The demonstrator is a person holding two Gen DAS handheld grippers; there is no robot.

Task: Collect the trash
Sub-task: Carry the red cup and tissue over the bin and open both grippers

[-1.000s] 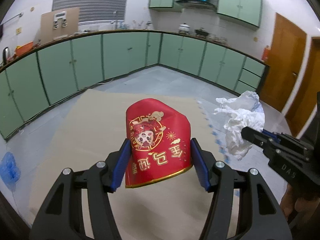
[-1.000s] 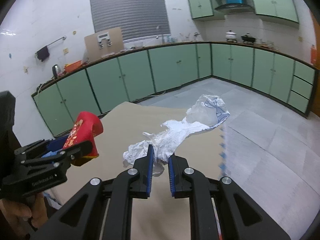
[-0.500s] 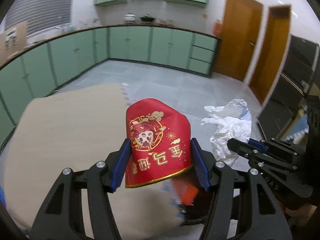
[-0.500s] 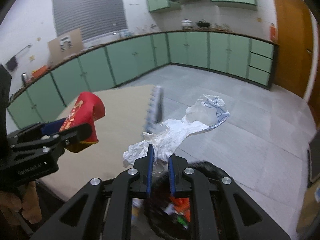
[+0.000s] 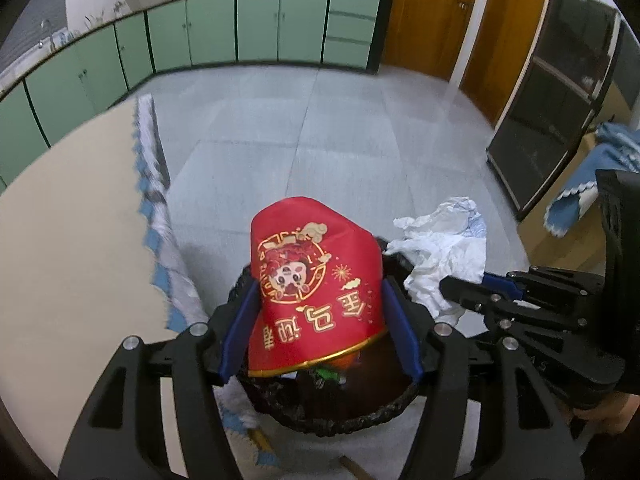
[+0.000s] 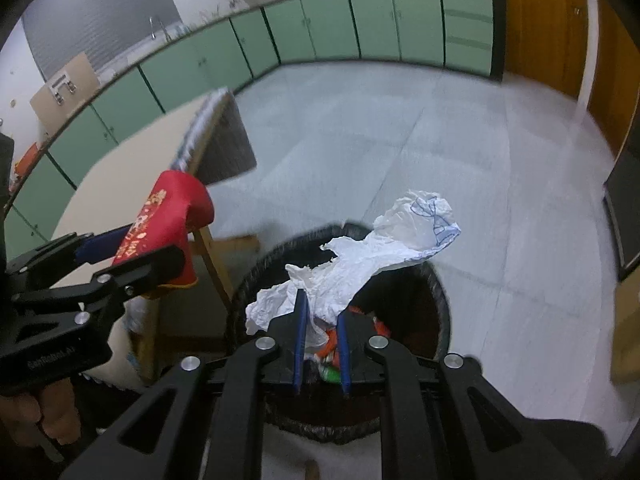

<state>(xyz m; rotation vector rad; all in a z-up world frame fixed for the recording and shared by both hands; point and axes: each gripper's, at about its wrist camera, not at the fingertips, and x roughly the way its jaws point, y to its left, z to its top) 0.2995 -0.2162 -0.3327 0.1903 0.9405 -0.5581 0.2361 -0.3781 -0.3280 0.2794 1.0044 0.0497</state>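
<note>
A crumpled red paper packet (image 5: 316, 280) with gold print sits between the blue pads of my left gripper (image 5: 318, 300), which is shut on it. Directly below stands a black-lined trash bin (image 5: 348, 420) with coloured scraps inside. My right gripper (image 6: 320, 308) is shut on a crumpled white wrapper (image 6: 360, 256) and hangs over the same trash bin (image 6: 440, 292). The right wrist view shows the left gripper (image 6: 132, 248) with the red packet (image 6: 168, 208) to the bin's left. In the left wrist view, the right gripper (image 5: 460, 288) and white wrapper (image 5: 440, 252) are on the right.
A table (image 5: 72, 240) with a beige top and blue-fringed cloth edge stands just left of the bin, its wooden leg (image 6: 212, 256) close to the rim. Grey tiled floor (image 5: 320, 120) lies beyond, with green cabinets (image 5: 256, 28) behind and a dark cabinet (image 5: 552, 112) at right.
Both grippers swung off the tabletop, turned right and sank. They now hang over the trash bin, which has come into view. Each keeps its grip on its item.
</note>
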